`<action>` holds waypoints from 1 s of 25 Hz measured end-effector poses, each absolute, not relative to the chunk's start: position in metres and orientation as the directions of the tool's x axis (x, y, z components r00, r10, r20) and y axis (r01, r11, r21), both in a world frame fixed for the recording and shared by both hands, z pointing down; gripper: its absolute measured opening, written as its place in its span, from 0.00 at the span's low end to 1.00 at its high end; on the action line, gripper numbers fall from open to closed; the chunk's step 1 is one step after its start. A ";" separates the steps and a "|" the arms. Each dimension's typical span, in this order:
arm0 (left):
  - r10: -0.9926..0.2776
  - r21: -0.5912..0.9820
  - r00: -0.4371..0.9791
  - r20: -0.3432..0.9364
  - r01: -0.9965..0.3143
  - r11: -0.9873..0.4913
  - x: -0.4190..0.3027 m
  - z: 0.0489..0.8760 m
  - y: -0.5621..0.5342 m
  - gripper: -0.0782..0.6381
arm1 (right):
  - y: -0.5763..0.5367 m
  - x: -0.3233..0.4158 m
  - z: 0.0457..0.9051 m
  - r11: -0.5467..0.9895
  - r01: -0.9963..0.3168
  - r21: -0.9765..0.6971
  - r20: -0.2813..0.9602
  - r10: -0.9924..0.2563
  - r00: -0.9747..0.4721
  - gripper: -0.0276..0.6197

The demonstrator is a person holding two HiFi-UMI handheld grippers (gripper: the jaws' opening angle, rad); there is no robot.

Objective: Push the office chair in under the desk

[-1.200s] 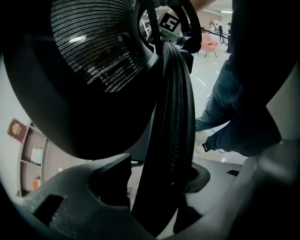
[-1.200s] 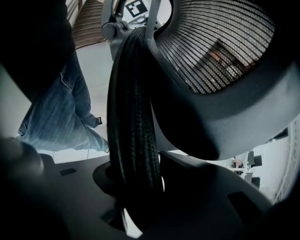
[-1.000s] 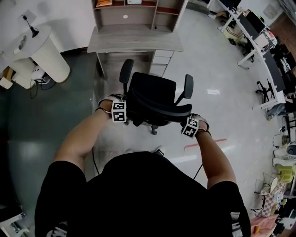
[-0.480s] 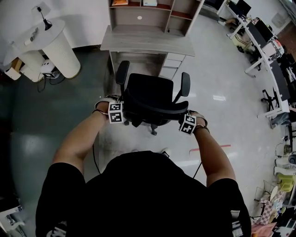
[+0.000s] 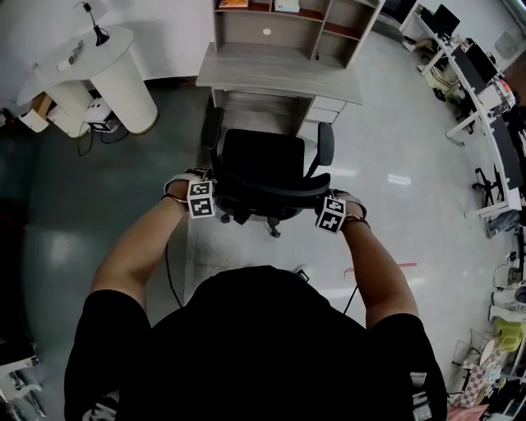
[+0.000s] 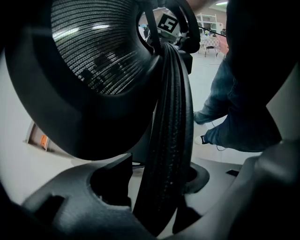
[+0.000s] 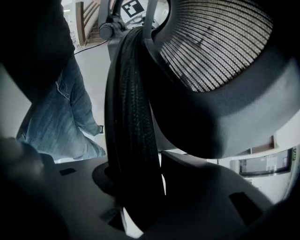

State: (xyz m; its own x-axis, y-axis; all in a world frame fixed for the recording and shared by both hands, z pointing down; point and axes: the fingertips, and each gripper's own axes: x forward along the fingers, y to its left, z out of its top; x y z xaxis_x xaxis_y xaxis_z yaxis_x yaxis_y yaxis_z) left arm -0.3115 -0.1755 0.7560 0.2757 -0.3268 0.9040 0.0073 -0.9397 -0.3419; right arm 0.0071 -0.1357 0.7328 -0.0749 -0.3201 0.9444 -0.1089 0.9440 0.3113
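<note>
The black office chair point(image 5: 263, 168) faces the grey desk point(image 5: 279, 78), its armrests reaching the desk's front edge. My left gripper point(image 5: 212, 197) is shut on the left edge of the backrest, and my right gripper point(image 5: 319, 212) clamps the right edge. In the left gripper view the backrest's ribbed rim point(image 6: 171, 140) runs down between the jaws of the left gripper point(image 6: 159, 206). In the right gripper view the same rim point(image 7: 133, 136) sits between the jaws of the right gripper point(image 7: 140, 206), which are opening slightly; a thin sliver of light shows beside it.
A shelf unit point(image 5: 296, 25) stands on the desk, and drawers point(image 5: 325, 111) sit under its right side. A white round stand point(image 5: 123, 78) is at the left. Office desks point(image 5: 485, 99) line the right. A cable point(image 5: 168, 271) lies on the floor.
The chair has rolled forward toward the desk with both grippers on its backrest, and the person has stepped after it. The armrests now reach the desk's edge.
</note>
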 end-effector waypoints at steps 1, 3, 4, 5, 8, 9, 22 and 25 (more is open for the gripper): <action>-0.328 -0.342 0.274 0.904 0.006 -0.940 -0.317 0.756 -0.176 0.46 | -0.138 0.001 0.733 0.944 -0.106 0.311 0.944 -0.320 -0.078 0.32; -0.333 -0.346 0.273 0.903 0.002 -0.938 -0.325 0.756 -0.179 0.46 | -0.142 -0.006 0.733 0.944 -0.106 0.314 0.943 -0.323 -0.080 0.32; -0.334 -0.348 0.274 0.902 0.002 -0.938 -0.327 0.756 -0.180 0.46 | -0.143 -0.009 0.733 0.943 -0.107 0.315 0.943 -0.324 -0.080 0.32; -0.334 -0.348 0.274 0.902 0.001 -0.937 -0.330 0.755 -0.181 0.46 | -0.143 -0.011 0.733 0.943 -0.107 0.315 0.943 -0.324 -0.081 0.32; -0.336 -0.350 0.277 0.900 0.001 -0.937 -0.332 0.754 -0.184 0.46 | -0.146 -0.013 0.732 0.943 -0.108 0.314 0.943 -0.323 -0.080 0.32; -0.339 -0.353 0.278 0.899 0.001 -0.936 -0.331 0.753 -0.186 0.46 | -0.148 -0.011 0.731 0.943 -0.109 0.316 0.942 -0.325 -0.080 0.32; -0.357 -0.358 0.255 0.899 -0.044 -0.933 -0.320 0.757 -0.224 0.45 | -0.202 0.001 0.736 0.949 -0.062 0.309 0.945 -0.314 -0.092 0.33; -0.350 -0.350 0.246 0.904 -0.047 -0.936 -0.322 0.756 -0.243 0.45 | -0.222 -0.001 0.734 0.948 -0.060 0.312 0.943 -0.317 -0.099 0.33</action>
State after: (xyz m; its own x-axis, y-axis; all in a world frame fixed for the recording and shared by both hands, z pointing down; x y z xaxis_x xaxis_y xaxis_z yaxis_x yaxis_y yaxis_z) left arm -0.3216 -0.2426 0.7559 0.2464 -0.3502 0.9037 -0.0472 -0.9357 -0.3497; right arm -0.0009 -0.2222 0.7336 -0.0992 -0.3170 0.9432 -0.0596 0.9481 0.3124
